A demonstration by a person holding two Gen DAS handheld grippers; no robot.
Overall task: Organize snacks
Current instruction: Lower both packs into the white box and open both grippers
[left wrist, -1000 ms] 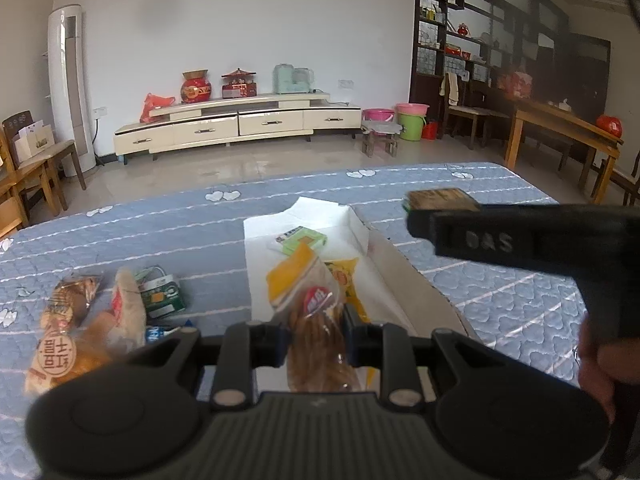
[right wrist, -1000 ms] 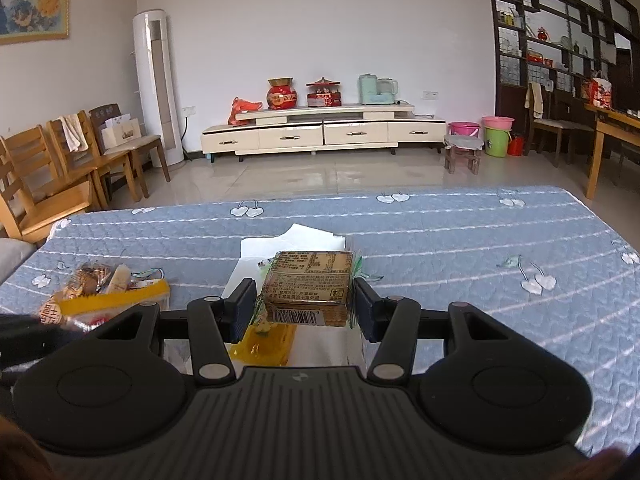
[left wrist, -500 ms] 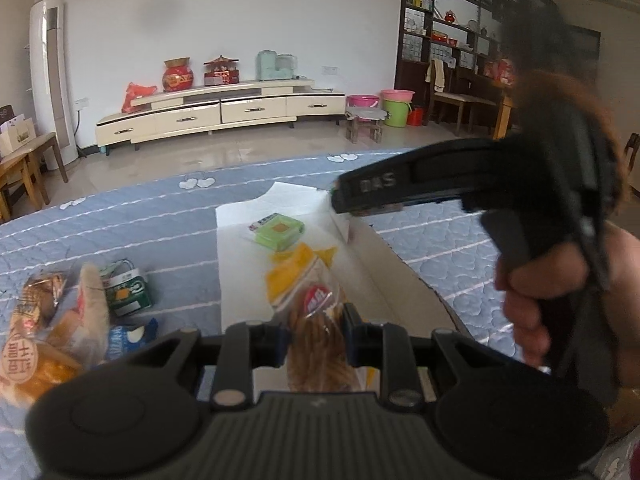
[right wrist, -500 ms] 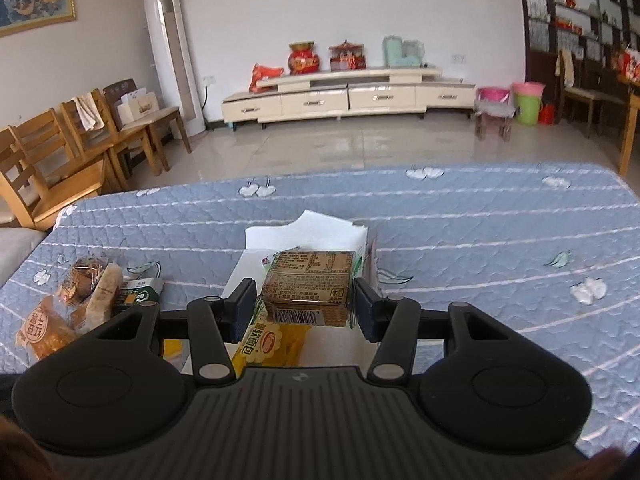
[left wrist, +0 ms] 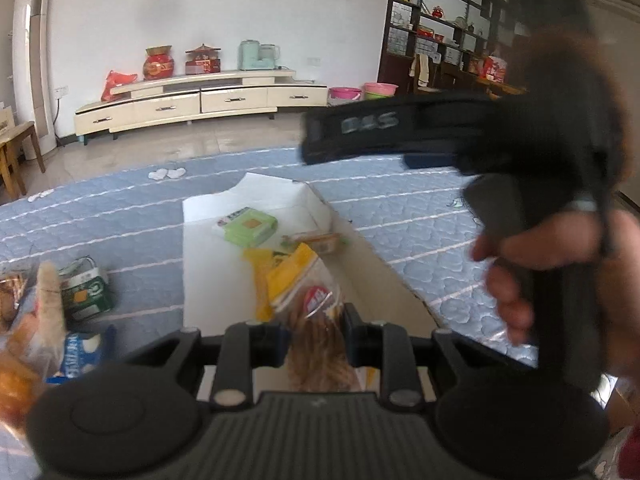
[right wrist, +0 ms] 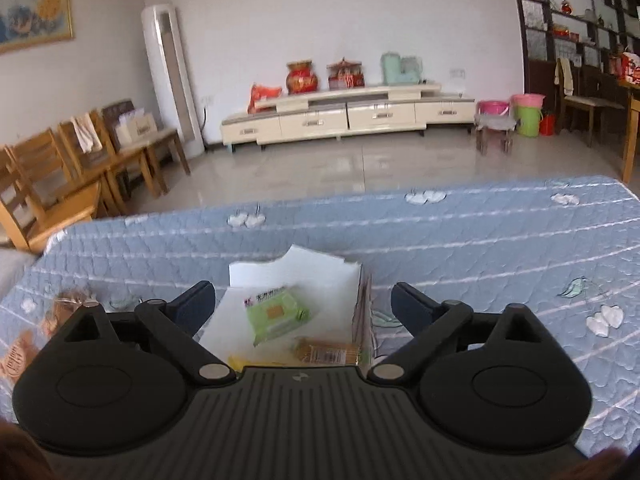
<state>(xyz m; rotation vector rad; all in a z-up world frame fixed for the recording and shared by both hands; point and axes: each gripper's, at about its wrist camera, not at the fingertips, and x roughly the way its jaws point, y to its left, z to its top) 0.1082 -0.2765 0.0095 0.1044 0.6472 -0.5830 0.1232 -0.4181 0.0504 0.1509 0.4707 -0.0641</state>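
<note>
Clear crinkly plastic is wrapping the bread snack [left wrist: 316,344] that the left hand-held gripper [left wrist: 316,338] is pinching narrowly, its fingers pressing on either side of the packet just above the white box [left wrist: 208,264]. The packet is looking soft and puffy, with a yellow band and a red round label near its top and brown baked pieces inside; a wrapper like this is probably slippery, so it could be sliding out of the pinch or tilting as it goes down, landing on the box wall instead of inside.

The right hand-held gripper [right wrist: 302,304] is standing wide and holding nothing, hovering over the far half of the same box. From the left view its black body is crossing above the box, so the two tools are working close together and could be bumping each other if the left one is lifting or swinging toward the back.

Inside the box a green packet [right wrist: 276,314] is lying flat near the back, a brown biscuit pack [right wrist: 326,352] is lying beside the right wall, and yellow packets [left wrist: 280,268] are crowding the near end, so the bread snack may be settling on top of them rather than flat.

More snacks [left wrist: 80,292] are waiting on the blue quilted bed [right wrist: 480,248] just to the left of the box.
</note>
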